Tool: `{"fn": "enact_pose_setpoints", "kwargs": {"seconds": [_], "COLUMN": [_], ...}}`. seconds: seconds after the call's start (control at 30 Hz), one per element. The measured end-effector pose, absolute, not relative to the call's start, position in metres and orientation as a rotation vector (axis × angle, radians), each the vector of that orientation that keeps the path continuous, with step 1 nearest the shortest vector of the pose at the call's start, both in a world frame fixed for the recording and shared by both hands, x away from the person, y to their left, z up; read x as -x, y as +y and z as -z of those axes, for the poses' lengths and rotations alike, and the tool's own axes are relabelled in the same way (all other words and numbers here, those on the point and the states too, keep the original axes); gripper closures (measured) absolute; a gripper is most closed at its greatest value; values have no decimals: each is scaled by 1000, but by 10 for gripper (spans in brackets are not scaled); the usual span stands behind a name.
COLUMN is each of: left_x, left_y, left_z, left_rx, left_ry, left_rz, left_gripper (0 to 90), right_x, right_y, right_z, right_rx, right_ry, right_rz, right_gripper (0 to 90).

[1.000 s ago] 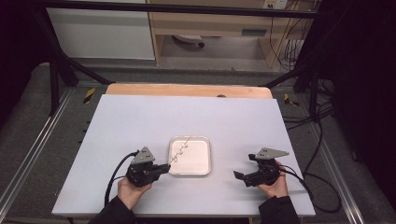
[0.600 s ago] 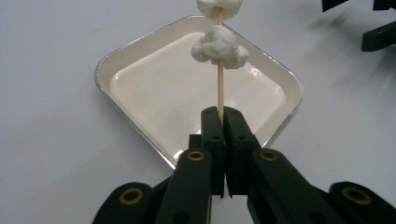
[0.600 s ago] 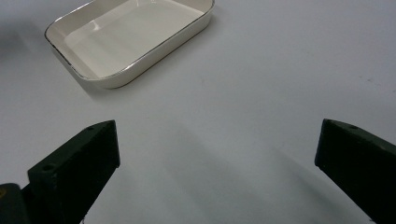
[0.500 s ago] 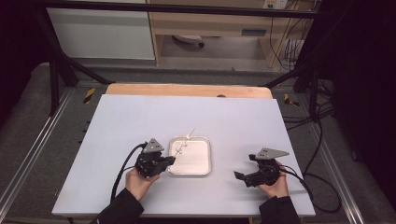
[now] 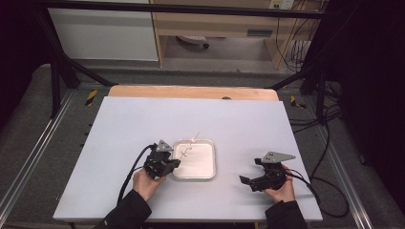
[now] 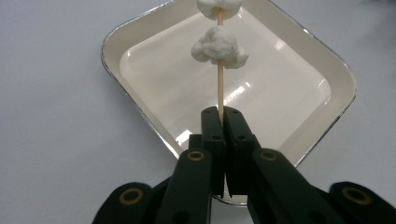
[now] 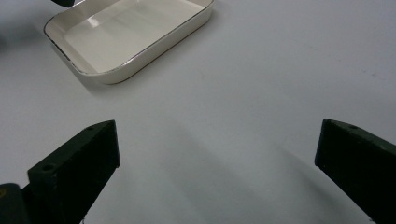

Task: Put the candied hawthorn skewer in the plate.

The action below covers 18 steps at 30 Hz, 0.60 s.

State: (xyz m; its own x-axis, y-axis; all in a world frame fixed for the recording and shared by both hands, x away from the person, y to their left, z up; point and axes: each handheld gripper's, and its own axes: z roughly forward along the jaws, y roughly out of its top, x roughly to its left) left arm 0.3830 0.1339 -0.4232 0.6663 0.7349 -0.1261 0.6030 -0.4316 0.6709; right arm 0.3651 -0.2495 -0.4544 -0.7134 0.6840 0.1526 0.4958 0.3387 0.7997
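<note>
Left hand-held gripper (image 6: 219, 122) pinches a skewer (image 6: 219, 88) over the tray (image 6: 140, 126); right hand-held gripper (image 7: 215, 158) gapes above the white table (image 5: 124, 129).

No lettering, label, brand, number or sign can be read anywhere: the tray (image 6: 140, 116), the skewer (image 6: 219, 88) and the white surface (image 5: 119, 124) carry no print, and the plate on the far cabinet (image 5: 260, 33) is too small to read.

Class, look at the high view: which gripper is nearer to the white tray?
Left. The left gripper sits at the white tray's near-left edge, clamping a skewer over it; the right gripper stands open, well off to its right.
</note>
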Motion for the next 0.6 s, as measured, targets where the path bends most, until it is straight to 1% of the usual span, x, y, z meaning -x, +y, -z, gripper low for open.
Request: {"fn": "enact_pose_setpoints", "kwargs": {"seconds": [0.3, 0.6], "left_x": [-385, -384], "left_y": [125, 115], "left_z": [431, 432], "left_rx": [-2247, -2307], "left_ry": [1043, 1055], "left_rz": [-220, -255], "left_gripper": [880, 880], "right_x": [-365, -365], "right_y": [-250, -249], "right_z": [455, 456], "right_rx": [-1072, -1074], "right_ry": [2394, 2396], "right_rz": [-1314, -1315], "right_gripper": [6, 6]}}
